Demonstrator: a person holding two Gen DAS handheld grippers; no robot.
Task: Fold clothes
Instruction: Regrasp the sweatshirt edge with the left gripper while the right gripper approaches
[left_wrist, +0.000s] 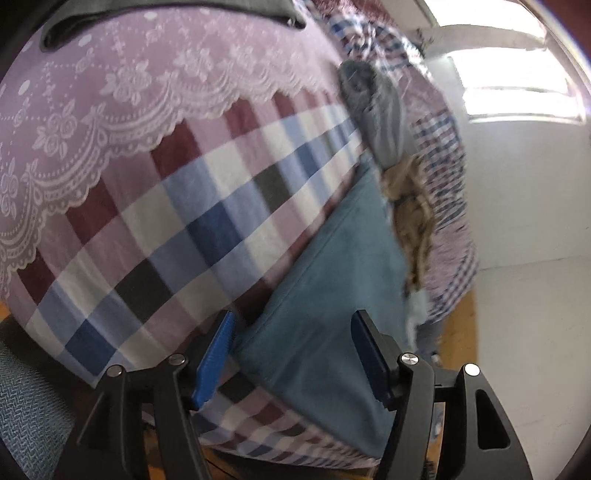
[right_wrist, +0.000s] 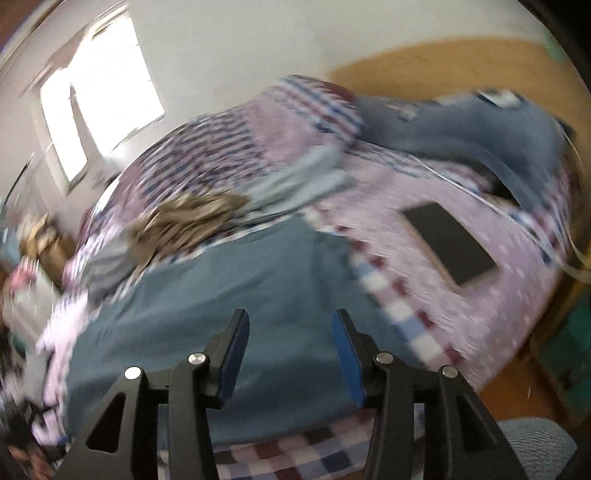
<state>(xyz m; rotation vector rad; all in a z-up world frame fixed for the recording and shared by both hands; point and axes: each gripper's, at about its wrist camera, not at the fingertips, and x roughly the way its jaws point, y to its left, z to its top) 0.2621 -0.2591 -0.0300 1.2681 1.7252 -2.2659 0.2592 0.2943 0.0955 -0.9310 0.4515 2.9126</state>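
A teal garment lies flat on the checked bedspread, near the bed's front edge. My left gripper stands open just above the garment's near corner, its blue pads apart and nothing pinched between them. In the right wrist view the same teal garment spreads out below my right gripper, which is open too, with only cloth seen behind the gap. A tan crumpled garment and a pale grey one lie beyond the teal one. The right wrist view is blurred.
A dark tablet rests on the lilac lace-print part of the bedspread at the right. A blue pile of cloth sits at the head end. A grey bundle lies by the far edge. Bright window, white wall, wooden floor.
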